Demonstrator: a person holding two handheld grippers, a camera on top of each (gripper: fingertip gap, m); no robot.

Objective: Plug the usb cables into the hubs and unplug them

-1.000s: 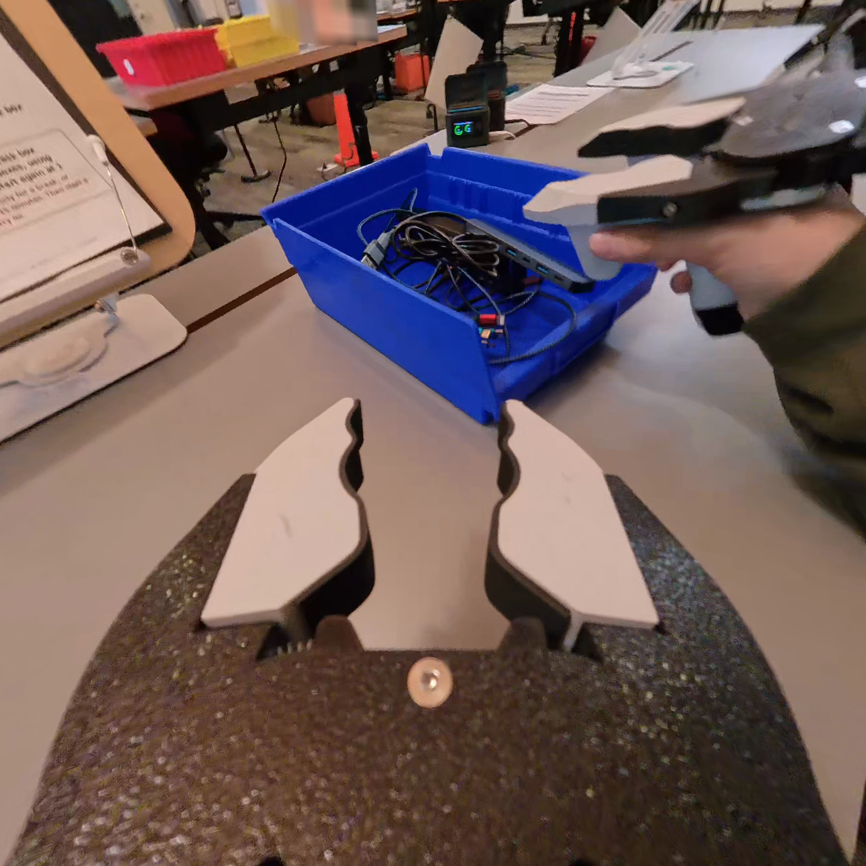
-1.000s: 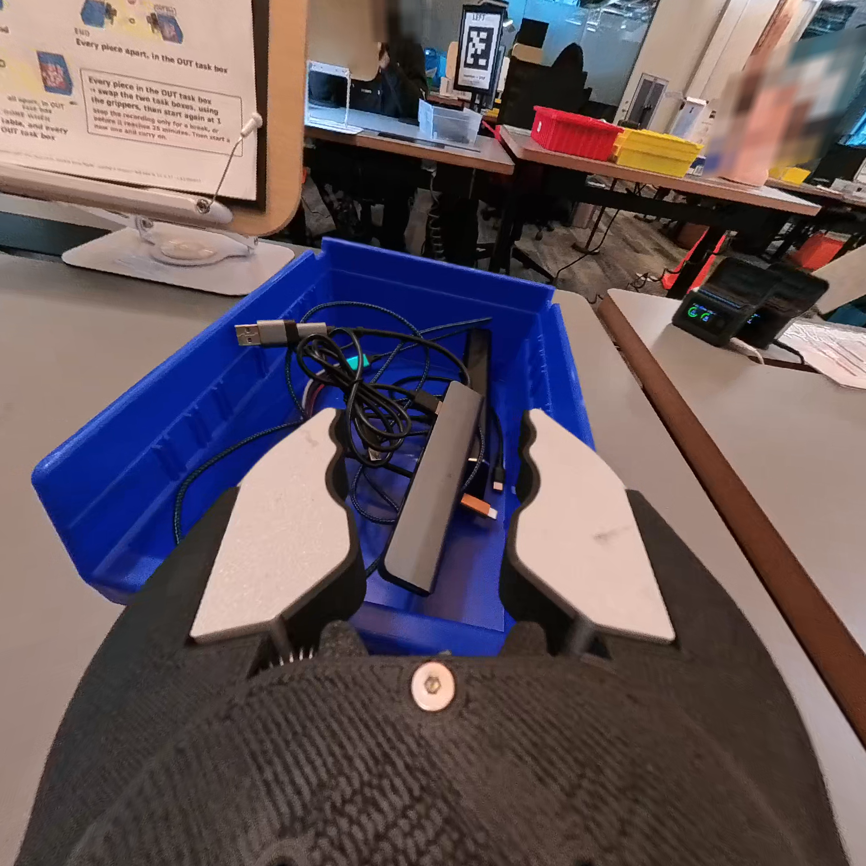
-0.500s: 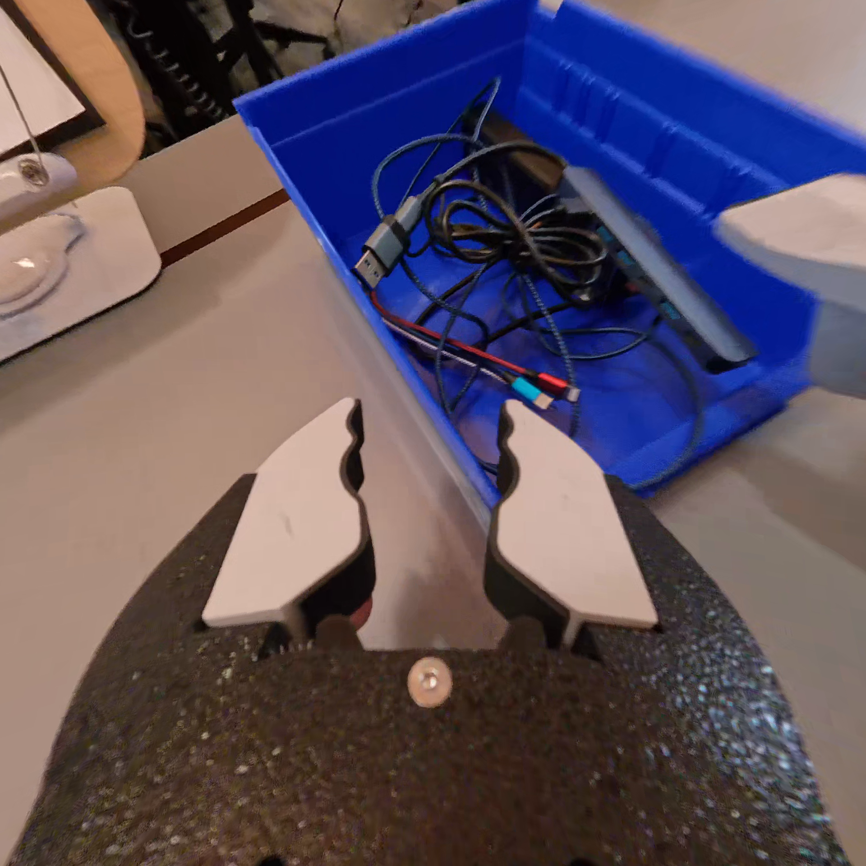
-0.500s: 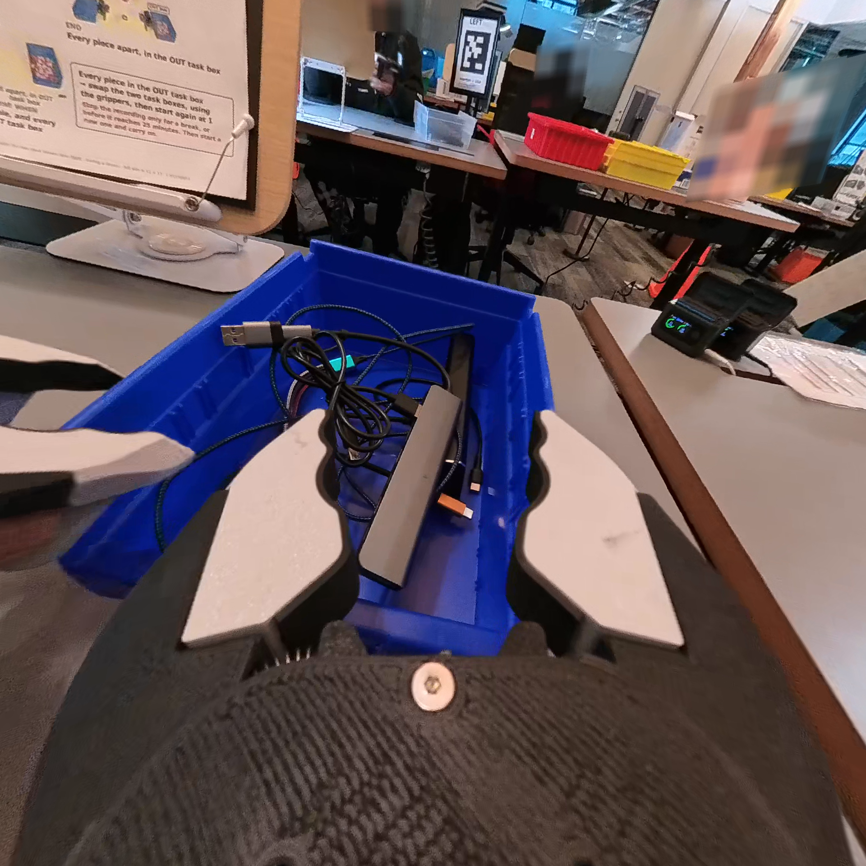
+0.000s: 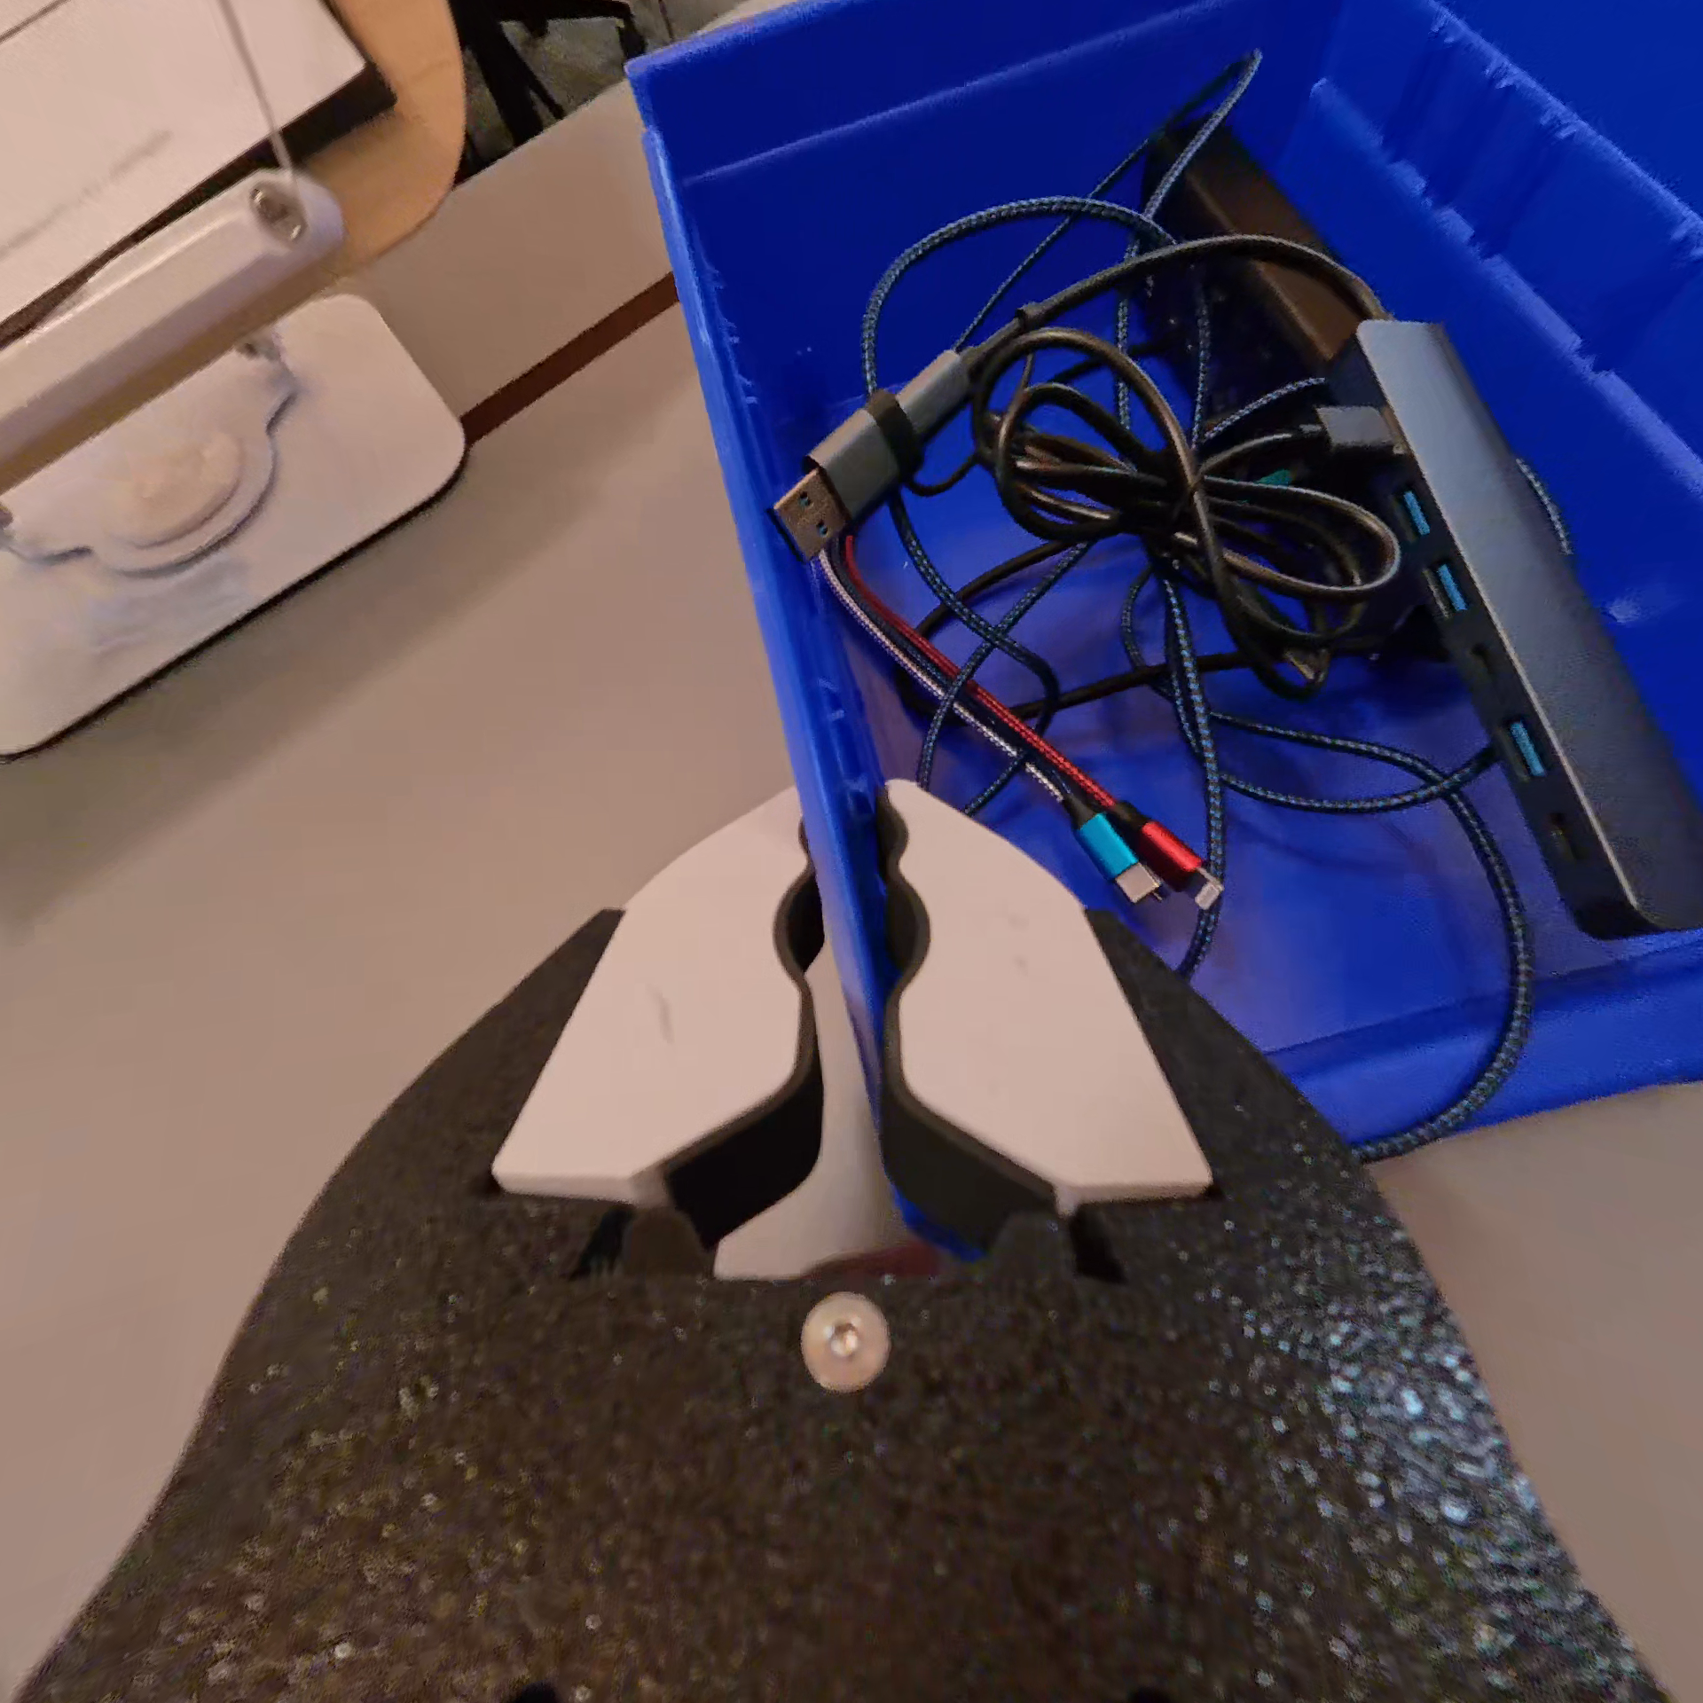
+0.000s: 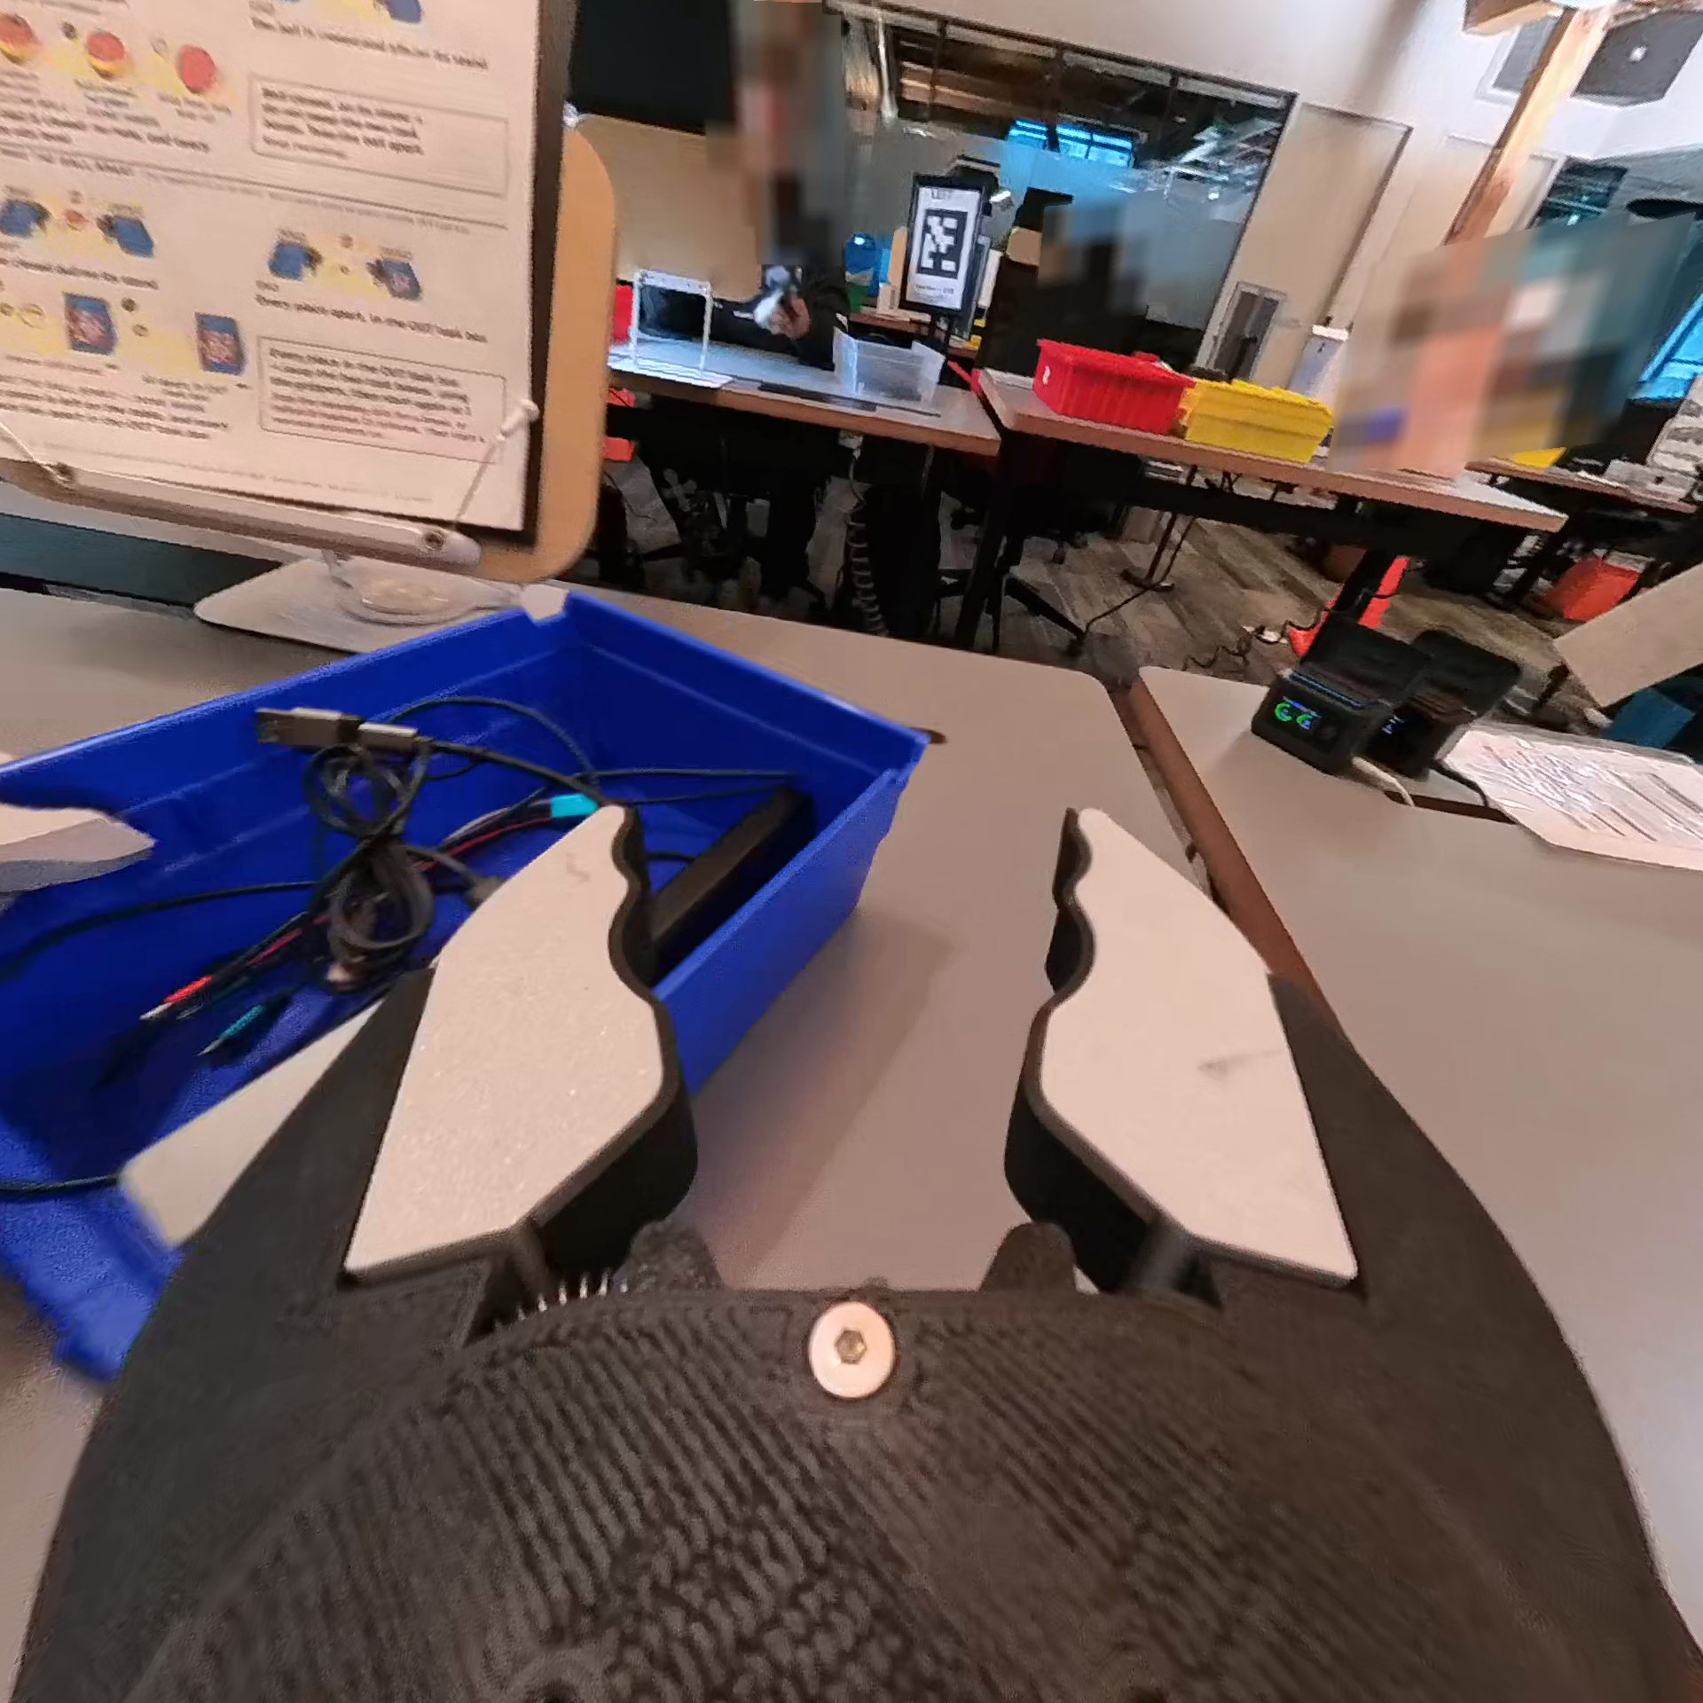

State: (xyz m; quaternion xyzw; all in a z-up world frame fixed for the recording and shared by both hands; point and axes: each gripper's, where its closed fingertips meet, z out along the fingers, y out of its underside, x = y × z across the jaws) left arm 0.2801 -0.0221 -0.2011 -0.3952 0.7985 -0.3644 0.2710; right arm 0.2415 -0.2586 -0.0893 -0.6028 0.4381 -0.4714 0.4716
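A blue bin (image 5: pixel 921 184) on the grey table holds a grey USB hub (image 5: pixel 1548 645), a tangle of black and blue braided cables (image 5: pixel 1152 516), a grey USB-A plug (image 5: pixel 829 488) and red and teal connectors (image 5: pixel 1133 848). My left gripper (image 5: pixel 843 820) is shut on the bin's side wall, one finger outside and one inside. My right gripper (image 6: pixel 848 820) is open and empty, above the bare table just right of the bin (image 6: pixel 783 885). The cables (image 6: pixel 369 885) and a dark hub (image 6: pixel 728 875) show there too. The left gripper's fingertip (image 6: pixel 64 843) shows at the left edge.
A paper stand with a white base (image 5: pixel 212 516) is left of the bin and behind it in the right wrist view (image 6: pixel 276 276). Two black devices with green lights (image 6: pixel 1327 728) and papers (image 6: pixel 1585 802) lie on the neighbouring table at right. Red and yellow bins (image 6: pixel 1180 405) stand far back.
My left gripper has moved up to the bin and closed on its side wall. My right gripper has swung right, off the bin, and opened wider.
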